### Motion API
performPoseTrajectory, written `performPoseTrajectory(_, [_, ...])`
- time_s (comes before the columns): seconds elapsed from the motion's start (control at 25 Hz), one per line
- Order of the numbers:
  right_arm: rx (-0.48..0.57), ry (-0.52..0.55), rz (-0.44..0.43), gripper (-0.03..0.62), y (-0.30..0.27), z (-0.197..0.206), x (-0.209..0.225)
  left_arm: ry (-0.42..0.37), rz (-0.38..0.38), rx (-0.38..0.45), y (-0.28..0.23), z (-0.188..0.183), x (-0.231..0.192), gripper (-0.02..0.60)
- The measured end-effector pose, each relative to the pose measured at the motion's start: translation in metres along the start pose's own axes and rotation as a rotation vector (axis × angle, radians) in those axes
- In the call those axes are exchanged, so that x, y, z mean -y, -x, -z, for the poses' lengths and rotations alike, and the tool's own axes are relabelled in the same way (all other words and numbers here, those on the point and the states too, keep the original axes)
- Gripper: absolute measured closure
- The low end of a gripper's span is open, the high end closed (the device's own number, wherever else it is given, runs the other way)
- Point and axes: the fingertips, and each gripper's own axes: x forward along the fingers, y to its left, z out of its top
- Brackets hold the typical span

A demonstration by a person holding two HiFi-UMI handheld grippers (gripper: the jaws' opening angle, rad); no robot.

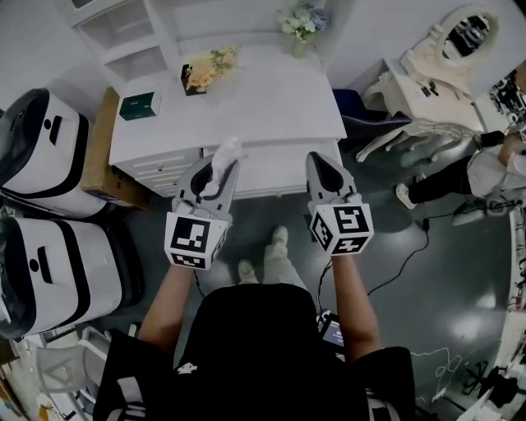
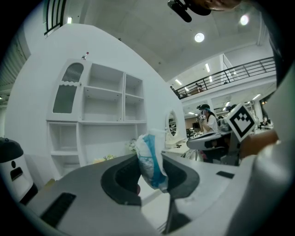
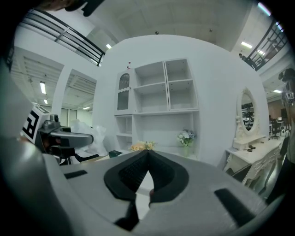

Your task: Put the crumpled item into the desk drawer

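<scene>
Two tongs are held out side by side before a white tabletop [image 1: 271, 99]. The left tongs [image 1: 217, 173] are clamped on the crumpled item [image 2: 148, 156], a white wad with blue print. It is pinched between the dark pads [image 2: 120, 177] and sticks up past the tips; whether it is wrapper or tissue cannot be told. The right tongs [image 1: 324, 174] are closed together with nothing between them. The item is thus carried in the air at about 11 o'clock from the person, just short of the tabletop's near edge and near the drawer fronts [image 1: 164, 168], touching nothing but the pads.

On the tabletop, a posy of orange flowers [image 1: 203, 72] is set at 10 o'clock from its middle. A dark green box [image 1: 138, 105] lies at 9 o'clock near the left edge, and a vase of pale flowers [image 1: 301, 22] stands at 1 o'clock toward the back.

The step in hand is judged to be the carry toward the desk. Every drawer that can be seen appears shut, so nothing can be dropped in yet. The next move is expected to call for the free right tongs — a drawer front or handle would have to be hooked and pulled out while the item is clamped by the left. Which drawer is meant cannot be told.
</scene>
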Motion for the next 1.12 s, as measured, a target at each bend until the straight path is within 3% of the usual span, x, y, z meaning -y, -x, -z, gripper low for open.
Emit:
performPoseTrajectory(0.72, [-0.085, -0.019, -0.041, 0.594, -0.079, 0.028, 0.068, 0.072, -0.023, -0.086, -0.100, 0.043, -0.012, 0.485])
performPoseTrajectory(1.12, [-0.153, -0.038, -0.072, 0.594, -0.125, 0.057, 0.101, 0.087, -0.024, -0.197, -0.153, 0.092, -0.019, 0.485])
